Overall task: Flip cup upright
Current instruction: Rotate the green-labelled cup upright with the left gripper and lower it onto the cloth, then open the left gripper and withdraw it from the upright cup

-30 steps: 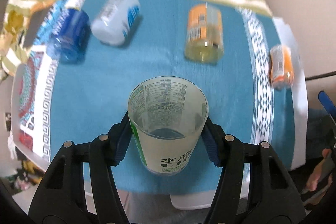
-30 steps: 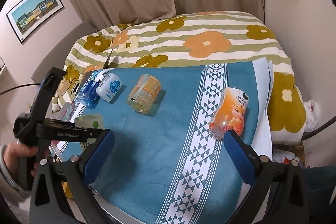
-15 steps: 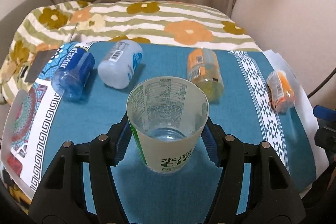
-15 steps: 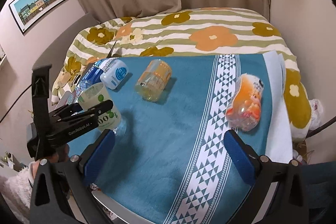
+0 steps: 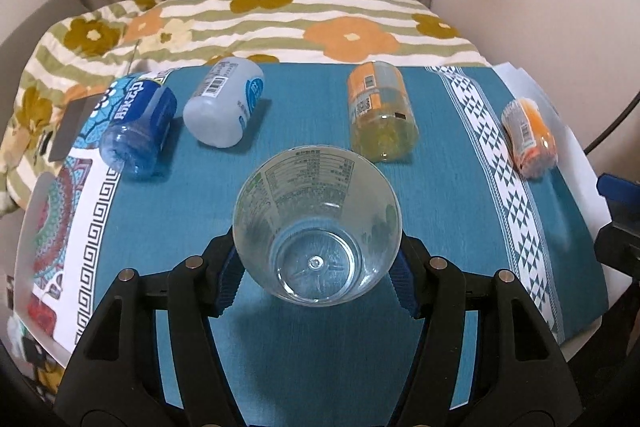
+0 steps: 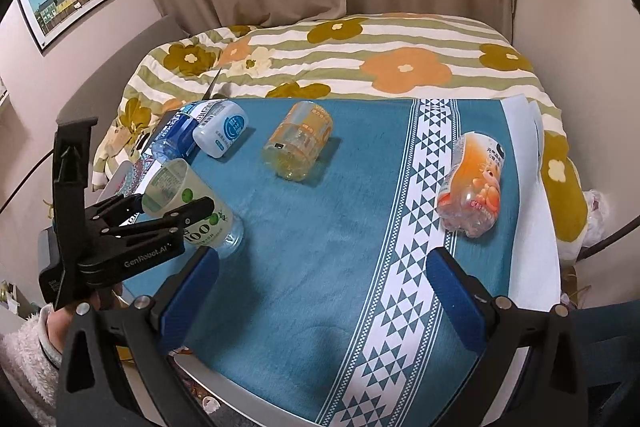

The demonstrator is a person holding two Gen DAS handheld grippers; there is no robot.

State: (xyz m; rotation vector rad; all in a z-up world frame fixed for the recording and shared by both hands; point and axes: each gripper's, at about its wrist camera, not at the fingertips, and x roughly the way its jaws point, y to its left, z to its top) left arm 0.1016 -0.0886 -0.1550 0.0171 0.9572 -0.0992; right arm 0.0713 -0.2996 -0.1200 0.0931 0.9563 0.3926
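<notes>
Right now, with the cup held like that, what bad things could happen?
1. The cup is tilted, its base near the blue cloth. If the left gripper lets go now, it might tip over instead of standing.
2. It is clear, thin-looking plastic pinched at its sides, so squeezing harder could dent it, or it could slip.
3. The blue bottle and white bottle lie nearby on their sides; a swing that way could knock them rolling.

bare cloth [image 6: 320,267] ahead, bottles [image 5: 380,115] beyond
</notes>
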